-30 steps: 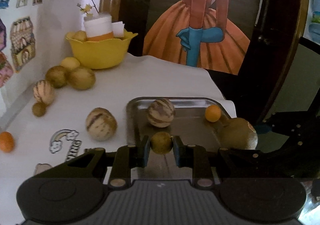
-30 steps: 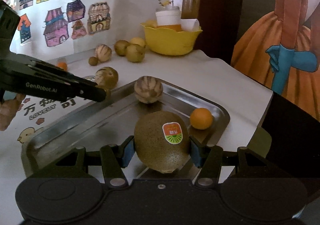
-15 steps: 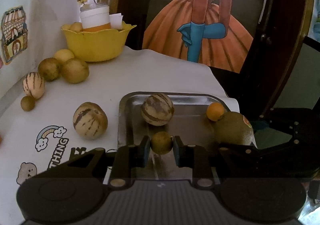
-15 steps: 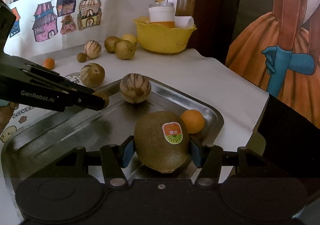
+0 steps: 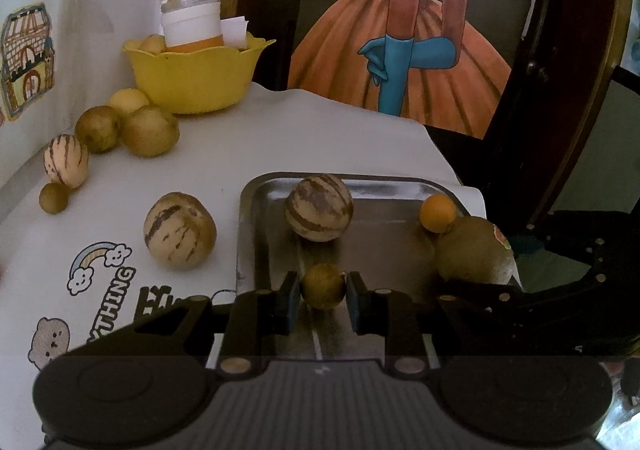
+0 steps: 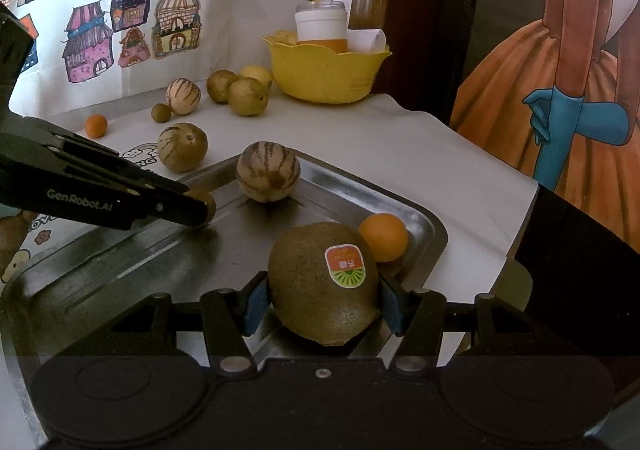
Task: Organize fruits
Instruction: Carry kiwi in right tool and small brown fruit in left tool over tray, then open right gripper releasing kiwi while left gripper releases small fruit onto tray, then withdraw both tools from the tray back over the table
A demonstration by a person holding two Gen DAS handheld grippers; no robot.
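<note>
A steel tray (image 5: 384, 246) (image 6: 120, 262) lies on the white tablecloth. My left gripper (image 5: 323, 290) is shut on a small round yellow-brown fruit (image 5: 323, 285) just over the tray's near part; the right wrist view shows the same fruit (image 6: 207, 204) at the tip of that gripper. My right gripper (image 6: 323, 302) is shut on a big brown kiwi (image 6: 320, 282) with a sticker, low over the tray's right side. In the tray rest a striped melon (image 5: 319, 207) (image 6: 267, 171) and a small orange fruit (image 5: 437, 212) (image 6: 383, 237).
On the cloth left of the tray lie another striped melon (image 5: 179, 236), a smaller striped one (image 5: 66, 160), a small brown ball (image 5: 53, 198), three yellow-green fruits (image 5: 149, 131) and a tiny orange (image 6: 96, 126). A yellow bowl (image 5: 196, 76) with a cup stands at the back.
Both views have shifted a little, so the tray and fruits sit slightly differently in frame. Both grippers keep the same hold on their fruits.
</note>
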